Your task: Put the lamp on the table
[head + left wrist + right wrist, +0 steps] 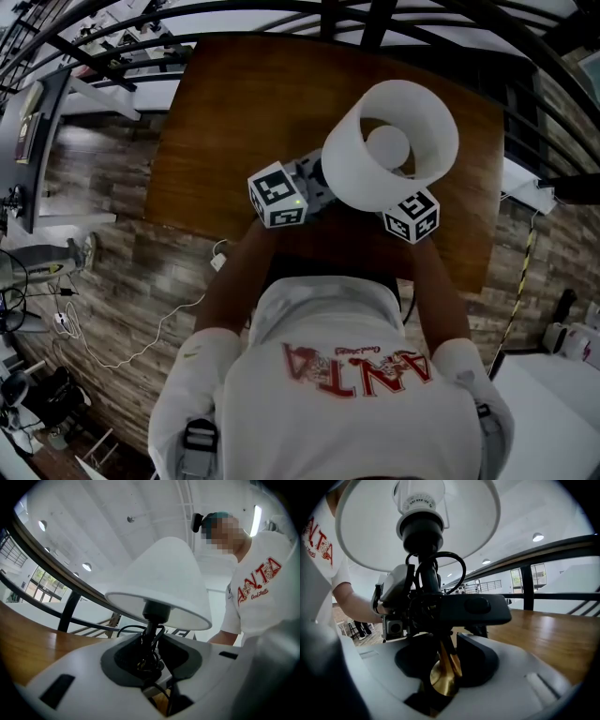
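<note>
Forearms (246,267) reach over the desk's near edge; left gripper (151,660) and right gripper (440,665) face each other, jaws clamped on the lamp (389,141).

The person's shirt (347,375) is white and short-sleeved, with red lettering. The left tool (152,660) and right tool (440,665) have white shells, dark grey pads (480,660), and a black-and-white marker cube (278,195) at each rear.

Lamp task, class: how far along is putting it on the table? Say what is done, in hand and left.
Done: the lamp is over the wooden table. In hand: the left hand-held gripper clamps its cord-wrapped stem, the right hand-held gripper its brass lower end. Left: standing it down and letting go; whether it touches the table yet is unclear.
</note>
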Motion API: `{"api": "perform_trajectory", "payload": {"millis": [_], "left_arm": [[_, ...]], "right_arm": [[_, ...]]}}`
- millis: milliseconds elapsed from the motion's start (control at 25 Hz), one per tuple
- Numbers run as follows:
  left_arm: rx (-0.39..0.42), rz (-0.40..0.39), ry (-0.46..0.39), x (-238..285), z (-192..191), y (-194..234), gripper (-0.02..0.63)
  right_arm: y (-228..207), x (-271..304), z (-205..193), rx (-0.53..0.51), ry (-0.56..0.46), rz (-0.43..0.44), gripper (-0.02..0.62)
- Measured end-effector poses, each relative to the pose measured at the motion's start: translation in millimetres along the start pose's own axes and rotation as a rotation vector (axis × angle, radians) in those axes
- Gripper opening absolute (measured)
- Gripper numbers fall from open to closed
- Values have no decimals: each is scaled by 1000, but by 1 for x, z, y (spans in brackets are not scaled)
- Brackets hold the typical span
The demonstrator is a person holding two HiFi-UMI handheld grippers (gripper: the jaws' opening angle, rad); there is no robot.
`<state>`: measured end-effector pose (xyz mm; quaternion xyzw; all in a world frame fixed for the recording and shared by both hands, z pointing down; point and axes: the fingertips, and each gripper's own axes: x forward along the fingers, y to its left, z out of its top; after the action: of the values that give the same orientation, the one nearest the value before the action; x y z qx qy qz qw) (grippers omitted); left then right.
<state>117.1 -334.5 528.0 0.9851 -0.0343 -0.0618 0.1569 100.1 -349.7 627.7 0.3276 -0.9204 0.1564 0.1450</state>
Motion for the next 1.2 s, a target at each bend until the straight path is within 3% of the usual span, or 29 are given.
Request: {"api": "perform_trajectory", "payload": {"millis": [120, 640, 920, 1200], "left_arm": [[-4, 26, 15, -7, -2, -3, 106], [-31, 204, 135, -43, -7, -11, 106], [-113, 275, 86, -57, -7, -8, 110], [-145, 461, 81, -115, 6, 7, 109]], "right_arm": [[0, -7, -13, 14, 51, -32, 135], [-4, -68, -16, 172, 63, -235, 130], [-5, -98, -15, 241, 54, -302, 129], [4, -122, 1, 290, 12, -367, 95]]}}
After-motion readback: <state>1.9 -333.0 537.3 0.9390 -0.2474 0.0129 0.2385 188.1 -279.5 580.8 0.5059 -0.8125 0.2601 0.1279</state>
